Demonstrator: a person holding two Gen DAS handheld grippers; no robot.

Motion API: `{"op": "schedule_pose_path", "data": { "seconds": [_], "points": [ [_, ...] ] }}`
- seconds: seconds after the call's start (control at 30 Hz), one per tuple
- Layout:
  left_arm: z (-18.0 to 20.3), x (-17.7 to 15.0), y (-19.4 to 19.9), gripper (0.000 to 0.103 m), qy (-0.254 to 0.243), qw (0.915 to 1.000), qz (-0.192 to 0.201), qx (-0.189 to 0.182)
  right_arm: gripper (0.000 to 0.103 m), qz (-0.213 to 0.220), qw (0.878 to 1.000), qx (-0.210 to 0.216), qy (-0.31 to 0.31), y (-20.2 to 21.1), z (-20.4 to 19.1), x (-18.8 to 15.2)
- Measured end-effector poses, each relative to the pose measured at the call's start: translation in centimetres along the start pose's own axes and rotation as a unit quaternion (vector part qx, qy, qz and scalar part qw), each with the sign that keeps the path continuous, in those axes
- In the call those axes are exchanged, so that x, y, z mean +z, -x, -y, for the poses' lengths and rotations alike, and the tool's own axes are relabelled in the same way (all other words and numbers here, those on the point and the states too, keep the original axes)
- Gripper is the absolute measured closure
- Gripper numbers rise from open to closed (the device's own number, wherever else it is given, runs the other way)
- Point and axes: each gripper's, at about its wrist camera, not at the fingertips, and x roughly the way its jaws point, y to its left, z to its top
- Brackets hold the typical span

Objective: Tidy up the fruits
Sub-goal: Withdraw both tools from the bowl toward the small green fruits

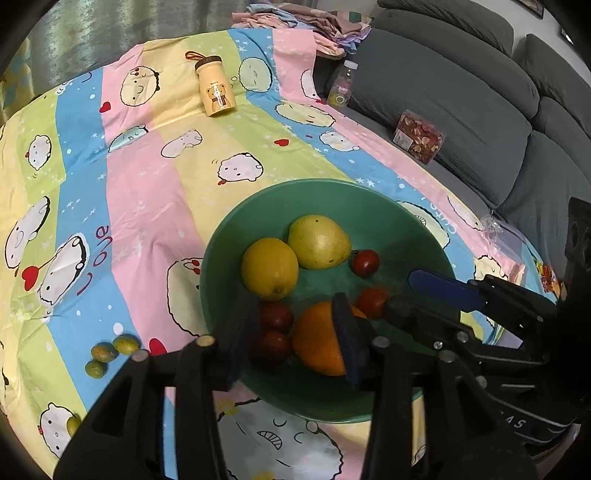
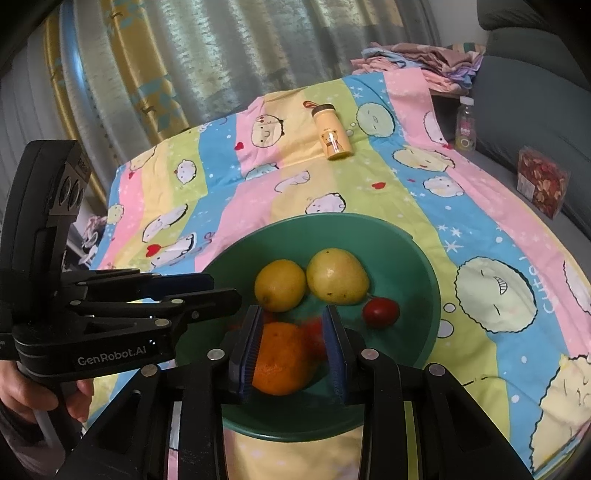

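A green bowl (image 1: 221, 258) (image 2: 417, 266) on the cartoon-print cloth holds a lemon (image 1: 269, 267) (image 2: 280, 284), a pale yellow-green fruit (image 1: 319, 242) (image 2: 338, 277), an orange (image 1: 317, 339) (image 2: 282, 363) and several small red fruits (image 1: 365, 262) (image 2: 380, 312). My left gripper (image 1: 295, 328) (image 2: 225, 290) hangs open over the bowl's near side, with two red fruits (image 1: 275, 317) lying below between its fingers. My right gripper (image 2: 293, 339) (image 1: 400, 291) is open over the orange, a gap at its right pad. Three small green fruits (image 1: 110, 352) lie on the cloth left of the bowl.
A yellow bear-print bottle (image 1: 216, 88) (image 2: 332, 133) lies at the cloth's far side. A clear bottle (image 1: 341, 85) (image 2: 465, 123) and a box of red snacks (image 1: 419, 136) (image 2: 541, 184) sit on the grey sofa (image 1: 480, 110). Folded cloths (image 1: 295, 22) are stacked behind. A person's hand (image 2: 22, 391) holds the left gripper.
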Motion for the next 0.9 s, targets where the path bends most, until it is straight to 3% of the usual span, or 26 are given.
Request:
{"op": "schedule_pose_path", "data": {
  "seconds": [0.23, 0.53, 0.7, 0.9],
  "points": [
    [0.0, 0.0, 1.2, 0.043, 0.004, 0.9999, 0.016, 0.000, 0.060, 0.000, 1.000, -0.006, -0.004, 0.3, 0.1, 0.0],
    [-1.3, -0.4, 3.5, 0.019, 0.033, 0.9984, 0.044, 0.013, 0.043, 0.017, 1.000, -0.016, -0.010, 1.6, -0.2, 0.3],
    [-2.9, -1.1, 5.5, 0.012, 0.058, 0.9957, 0.066, 0.029, 0.034, 0.025, 1.000, -0.015, -0.011, 2.2, -0.7, 0.3],
    [-5.3, -2.5, 7.6, 0.005, 0.095, 0.9907, 0.086, 0.046, 0.032, 0.029, 1.000, -0.003, -0.003, 2.8, -1.8, 0.4]
  ]
}}
